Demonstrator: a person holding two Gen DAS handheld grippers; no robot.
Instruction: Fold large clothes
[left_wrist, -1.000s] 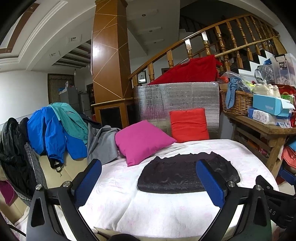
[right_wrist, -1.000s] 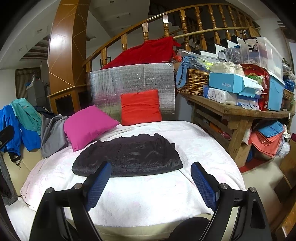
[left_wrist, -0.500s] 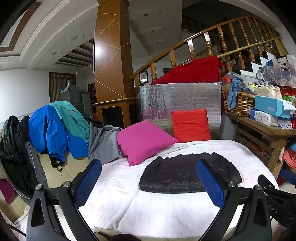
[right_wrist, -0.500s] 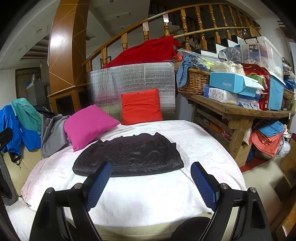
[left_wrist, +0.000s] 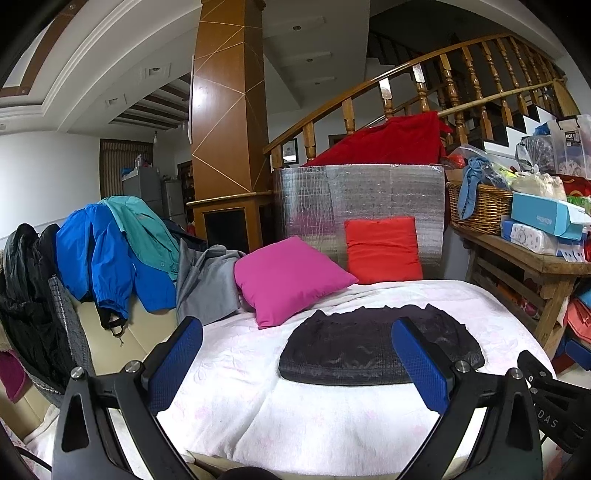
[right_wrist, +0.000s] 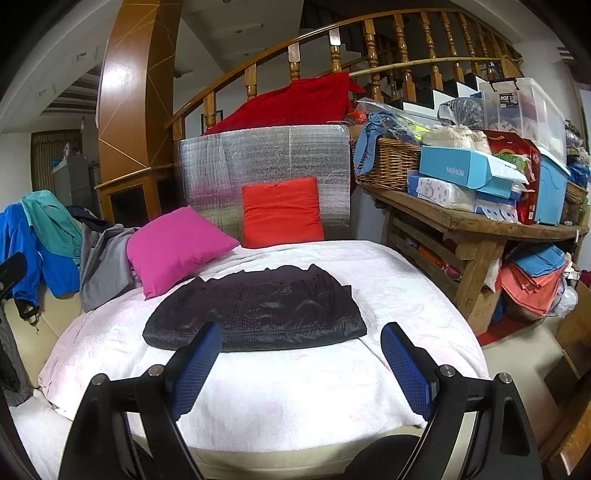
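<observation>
**Folded dark garment lies on the bed, both grippers empty**

On the wooden side table (right_wrist: 480, 221) at 2 o'clock, a light blue box (right_wrist: 458, 170) reads "FASHION"; a clear storage bin (right_wrist: 524, 107) behind it bears an "ROX" label. The black quilted garment (right_wrist: 258, 310) lies folded into a flat, glossy, rounded-edged bundle at the centre of the pale pink bedspread (right_wrist: 295, 398), a magenta cushion (right_wrist: 173, 247) at its 10 o'clock. The left gripper (left_wrist: 295, 362) and right gripper (right_wrist: 301, 365) hover short of it, fingers wide apart, holding nothing.
</observation>
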